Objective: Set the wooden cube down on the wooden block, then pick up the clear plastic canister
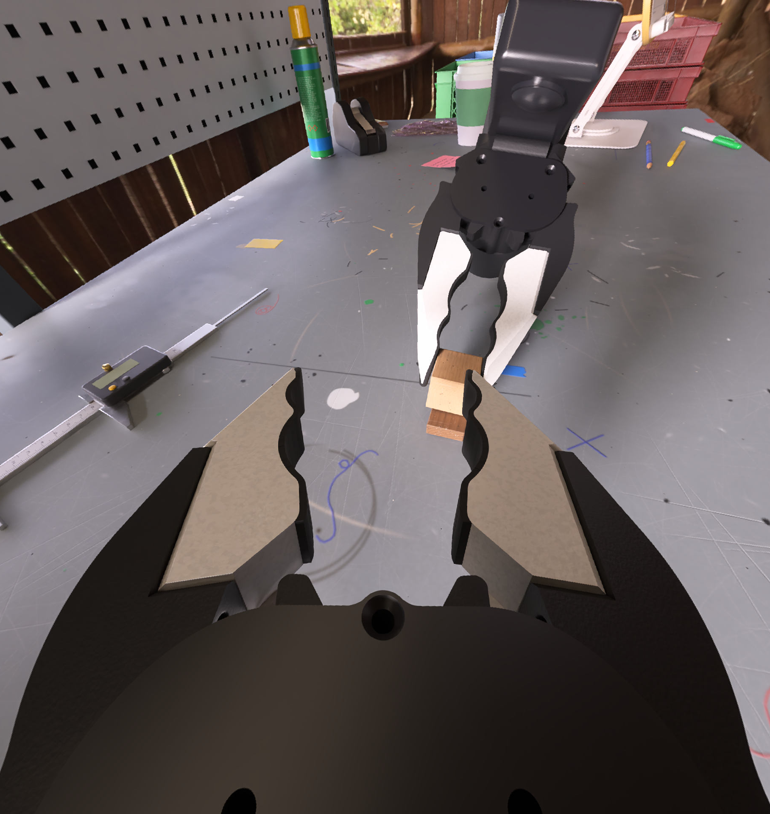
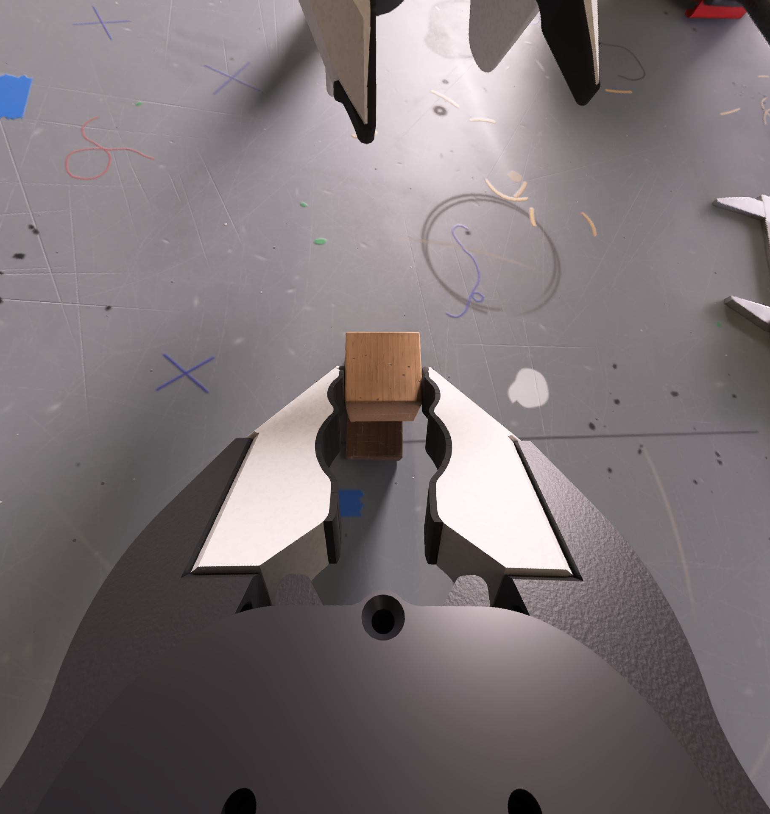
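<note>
My right gripper (image 2: 382,372), with white fingers, is shut on the light wooden cube (image 2: 382,374). It holds the cube right on top of the darker wooden block (image 2: 373,440), which lies on the grey table; cube and block look to be touching. The left wrist view shows the same stack: right gripper (image 1: 458,374), cube (image 1: 451,379), block (image 1: 446,425). My left gripper (image 1: 383,372), with tan fingers, is open and empty just in front of the stack; it also shows in the right wrist view (image 2: 475,116). No clear canister shows in either view.
A digital caliper (image 1: 123,379) lies at the left. A spray can (image 1: 312,88), a tape dispenser (image 1: 359,127), a green and white cup (image 1: 471,101) and red crates (image 1: 656,70) stand at the back. A pegboard (image 1: 110,88) lines the left side.
</note>
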